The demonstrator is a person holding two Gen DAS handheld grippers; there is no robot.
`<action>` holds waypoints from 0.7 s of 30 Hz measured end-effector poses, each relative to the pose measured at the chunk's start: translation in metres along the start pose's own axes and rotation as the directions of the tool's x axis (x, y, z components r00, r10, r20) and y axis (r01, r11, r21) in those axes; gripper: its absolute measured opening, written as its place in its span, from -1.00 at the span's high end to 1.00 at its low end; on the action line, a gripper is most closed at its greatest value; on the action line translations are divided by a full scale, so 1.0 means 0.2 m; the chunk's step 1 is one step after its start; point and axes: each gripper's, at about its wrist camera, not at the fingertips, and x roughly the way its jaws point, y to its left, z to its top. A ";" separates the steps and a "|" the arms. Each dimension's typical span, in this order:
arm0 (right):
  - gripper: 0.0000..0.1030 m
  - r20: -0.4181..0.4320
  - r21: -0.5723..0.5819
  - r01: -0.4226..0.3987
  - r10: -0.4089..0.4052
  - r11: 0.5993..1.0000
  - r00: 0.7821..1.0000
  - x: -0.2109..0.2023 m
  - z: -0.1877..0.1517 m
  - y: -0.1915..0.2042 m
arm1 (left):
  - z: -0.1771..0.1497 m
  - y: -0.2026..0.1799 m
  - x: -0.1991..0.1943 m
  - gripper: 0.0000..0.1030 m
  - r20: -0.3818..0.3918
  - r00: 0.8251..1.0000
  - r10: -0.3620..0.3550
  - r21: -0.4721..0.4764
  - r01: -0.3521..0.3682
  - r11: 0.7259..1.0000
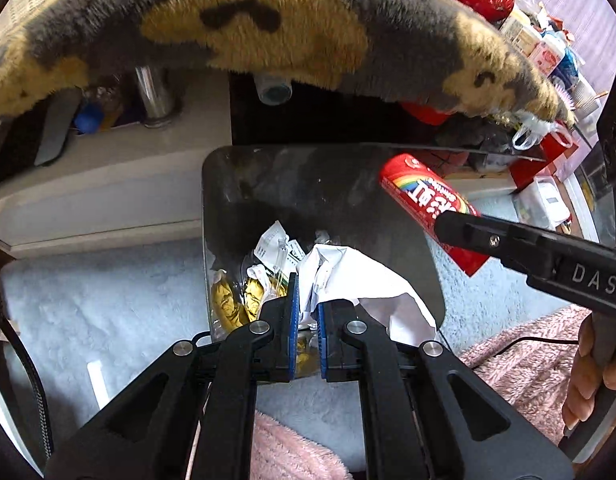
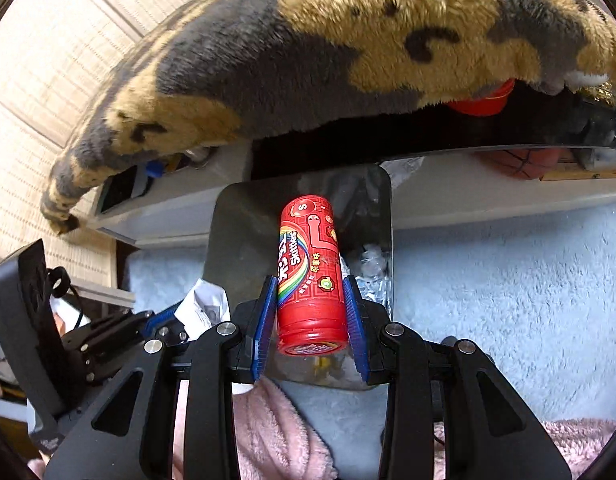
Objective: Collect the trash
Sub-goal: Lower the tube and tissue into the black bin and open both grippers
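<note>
Both tongs were loaded when you brought them over the bin. Your right tongs (image 2: 310, 316) were clamped across the lower half of a red candy tube (image 2: 310, 272), pads on either side, its far end pointing into the open mouth of the clear-walled bin (image 2: 384, 240). Your left tongs (image 1: 307, 312) were pinched nearly closed on a crumpled white paper (image 1: 348, 280), most of which hung free past the pads over the bin's near edge.

Risks, as judged from this position:
- The tube lay slanted, its held end near the bin's near rim. Released there, it could strike the rim and roll off onto the pale blue rug (image 2: 508, 300).
- The paper was light and draped across the rim; let go too high, it could slide outside or snag on the pads.
- The bin already held wrappers and gold foil (image 1: 232, 304), so the tube could bounce off the heap.
- A furry yellow-and-grey throw (image 1: 268, 20) overhung the bin closely, and both tongs shared the opening; crowding could make them collide.
</note>
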 end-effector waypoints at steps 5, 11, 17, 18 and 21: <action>0.32 -0.005 -0.009 0.017 -0.017 1.000 1.000 0.04 0.02 0.03 | 0.01 0.02 0.03 0.82 -0.013 1.000 0.007 -0.006 -0.007 1.000; -0.03 0.023 -0.001 0.036 -0.036 0.999 0.999 0.02 0.06 0.03 | 0.03 0.05 -0.01 0.50 0.003 1.000 0.010 -0.025 -0.010 1.000; -0.52 0.089 0.016 0.053 -0.054 0.998 0.995 -0.09 0.08 0.02 | 0.03 0.04 -0.10 -0.20 0.049 0.998 0.037 -0.026 -0.036 0.999; -0.60 0.110 0.015 0.057 -0.059 0.998 0.992 -0.12 0.08 0.02 | 0.03 0.04 -0.12 -0.38 0.057 0.997 0.041 -0.029 -0.040 0.999; -0.78 0.155 0.012 0.066 -0.067 0.998 0.986 -0.21 0.09 0.03 | 0.04 0.04 -0.20 -0.62 0.092 0.995 0.049 -0.037 -0.046 0.998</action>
